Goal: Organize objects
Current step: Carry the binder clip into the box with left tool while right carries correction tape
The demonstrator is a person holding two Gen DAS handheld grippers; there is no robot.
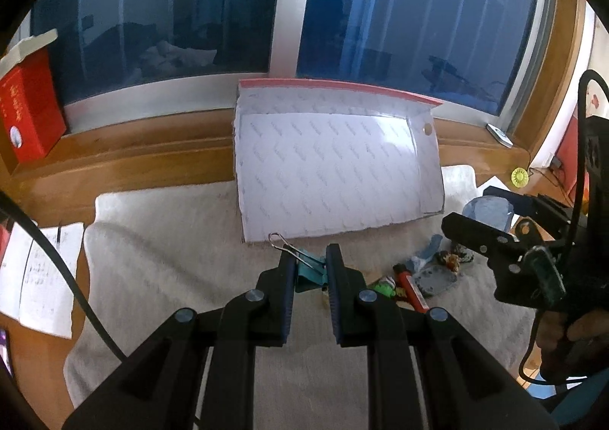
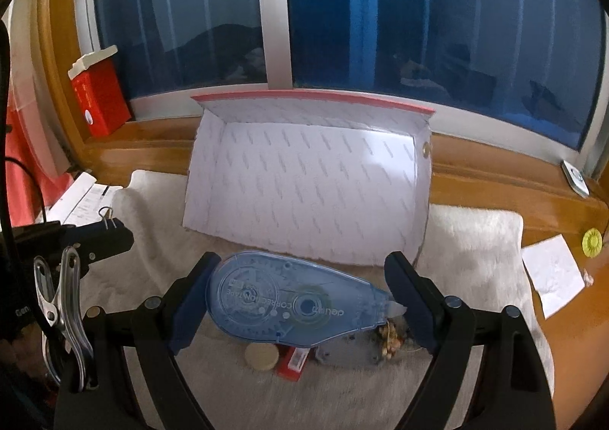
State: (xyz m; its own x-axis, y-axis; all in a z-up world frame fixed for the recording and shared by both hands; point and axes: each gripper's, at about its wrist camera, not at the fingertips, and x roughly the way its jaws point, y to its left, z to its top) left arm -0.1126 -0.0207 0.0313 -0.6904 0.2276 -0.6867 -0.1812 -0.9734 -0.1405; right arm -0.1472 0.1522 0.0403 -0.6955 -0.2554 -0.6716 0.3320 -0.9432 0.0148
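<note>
Gripping deli "CORRECTION TAPE" dispenser (image 2: 293, 300), right gripper (image 2: 304, 297)

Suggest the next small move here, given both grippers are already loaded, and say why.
Probably carry both forward over the white box and release: the left gripper pinches a teal binder clip, the right gripper spans a correction tape dispenser, and the box lies just ahead.

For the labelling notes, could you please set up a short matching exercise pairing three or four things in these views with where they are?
Things:
1. binder clip
2. correction tape
3. red box
4. white tray

Places:
A. on the wooden sill by the window
B. between the right gripper fingers
C. lying empty on the pale cloth
D. between the left gripper fingers

Pairs: 1-D, 2-B, 3-A, 4-C
</note>
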